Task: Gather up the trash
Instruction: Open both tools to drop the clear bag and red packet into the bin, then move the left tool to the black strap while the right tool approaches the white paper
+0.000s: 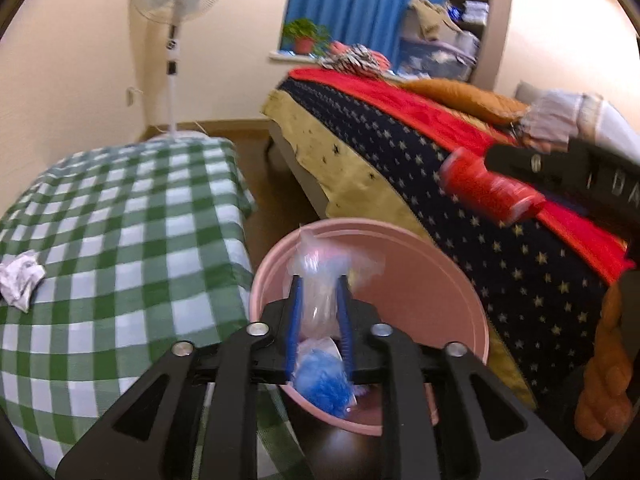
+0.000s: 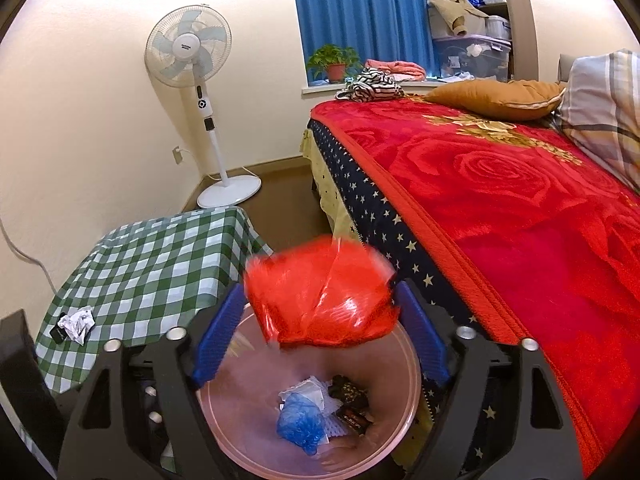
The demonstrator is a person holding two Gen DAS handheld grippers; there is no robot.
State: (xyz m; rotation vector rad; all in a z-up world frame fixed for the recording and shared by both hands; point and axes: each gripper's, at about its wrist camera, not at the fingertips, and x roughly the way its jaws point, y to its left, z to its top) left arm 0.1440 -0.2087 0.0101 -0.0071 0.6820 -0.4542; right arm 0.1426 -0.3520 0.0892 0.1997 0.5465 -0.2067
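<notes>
Blur is smearing the red plastic bag [image 2: 320, 292] lying loose between the right gripper [image 2: 320, 332]'s wide-apart fingers, above the pink bin [image 2: 408, 392]. The left gripper [image 1: 320, 320]'s narrow jaws are flanking one clear bag [image 1: 320, 280]; contact is hard to judge. One crumpled paper [image 1: 20, 276] is sitting on the checked table [image 1: 120, 220].

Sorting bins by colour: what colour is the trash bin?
Pink; the trash bin shows best in the left wrist view.
</notes>
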